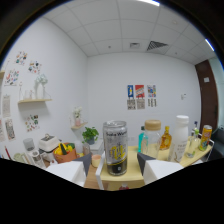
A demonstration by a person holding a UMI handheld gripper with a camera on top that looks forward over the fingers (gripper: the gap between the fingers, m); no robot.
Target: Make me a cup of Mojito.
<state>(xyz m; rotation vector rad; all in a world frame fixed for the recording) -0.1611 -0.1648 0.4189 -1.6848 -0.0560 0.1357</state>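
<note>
A tall silver drink can [115, 147] with black and yellow print stands upright on the light wooden table [131, 172]. It is between my gripper's [115, 161] two fingers. The dark left fingertip [86, 161] and the dark right fingertip [144, 159] flank the can low down, with a small gap at each side. The gripper is open. The lower part of the fingers is lost in shadow.
Beyond the can to the right stand a jar with a wooden lid [152, 136], an amber bottle [165, 140], a white bottle [181, 134] and an orange can [205, 137]. To the left are a small cup [96, 160], a potted plant [90, 134] and a fruit bowl [62, 151].
</note>
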